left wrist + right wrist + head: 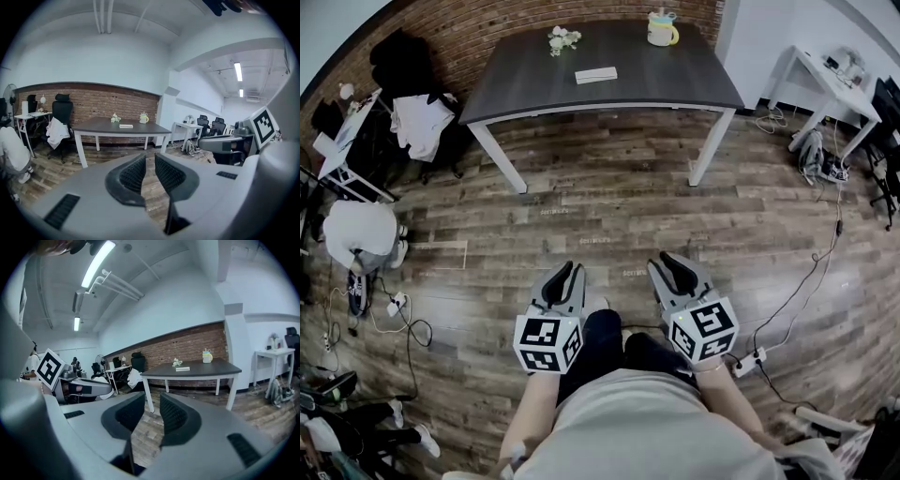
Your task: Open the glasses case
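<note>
Your left gripper (566,272) is closed on nothing. Your right gripper (669,262) stands slightly apart, also empty. Both hang above the plank floor (609,206). Beyond, the flat, pale, rectangular glasses case (595,75) lies mid-tabletop on the dark matte table (684,84), its long axis parallel to the near edge.

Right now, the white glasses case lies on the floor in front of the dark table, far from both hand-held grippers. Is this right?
Not quite. The white glasses case lies on top of the dark table, not on the floor; the head view shows it. It is indeed far from the left hand-held gripper and the right hand-held gripper.
</note>
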`<action>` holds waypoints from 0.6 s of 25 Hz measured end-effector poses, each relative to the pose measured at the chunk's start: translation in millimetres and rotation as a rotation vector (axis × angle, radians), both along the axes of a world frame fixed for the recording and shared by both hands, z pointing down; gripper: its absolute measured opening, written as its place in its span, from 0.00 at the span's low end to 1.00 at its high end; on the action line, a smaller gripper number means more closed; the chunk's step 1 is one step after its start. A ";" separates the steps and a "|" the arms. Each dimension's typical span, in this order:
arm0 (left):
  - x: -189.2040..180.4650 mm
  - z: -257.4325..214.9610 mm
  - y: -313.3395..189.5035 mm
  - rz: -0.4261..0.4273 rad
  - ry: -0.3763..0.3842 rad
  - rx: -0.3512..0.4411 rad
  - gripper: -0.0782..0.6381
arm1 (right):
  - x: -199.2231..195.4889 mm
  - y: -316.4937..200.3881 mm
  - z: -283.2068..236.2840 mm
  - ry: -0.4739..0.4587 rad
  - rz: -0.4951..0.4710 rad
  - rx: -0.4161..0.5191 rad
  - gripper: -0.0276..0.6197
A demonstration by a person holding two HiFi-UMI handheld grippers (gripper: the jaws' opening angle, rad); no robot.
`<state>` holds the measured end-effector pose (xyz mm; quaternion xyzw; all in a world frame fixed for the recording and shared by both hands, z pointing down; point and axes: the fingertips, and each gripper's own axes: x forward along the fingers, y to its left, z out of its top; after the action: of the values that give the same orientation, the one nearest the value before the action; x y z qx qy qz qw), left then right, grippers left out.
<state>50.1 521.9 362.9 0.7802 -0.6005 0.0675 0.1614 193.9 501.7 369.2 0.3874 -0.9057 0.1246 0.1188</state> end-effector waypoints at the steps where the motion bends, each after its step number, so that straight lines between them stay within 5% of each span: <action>1: -2.6 3.0 -4.0 0.000 0.001 -0.008 0.18 | -2.5 -3.5 2.8 -0.001 -0.001 -0.006 0.18; 10: -8.0 22.0 -87.7 0.068 0.045 -0.028 0.18 | -16.4 -78.6 19.4 0.024 0.029 -0.025 0.22; 15: -40.1 17.2 -152.9 0.098 0.068 -0.008 0.18 | -52.8 -143.9 12.3 0.005 0.029 0.004 0.20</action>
<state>9.9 369.0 380.2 0.8100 -0.5553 0.0513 0.1814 141.1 357.9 381.5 0.4008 -0.9000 0.1236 0.1186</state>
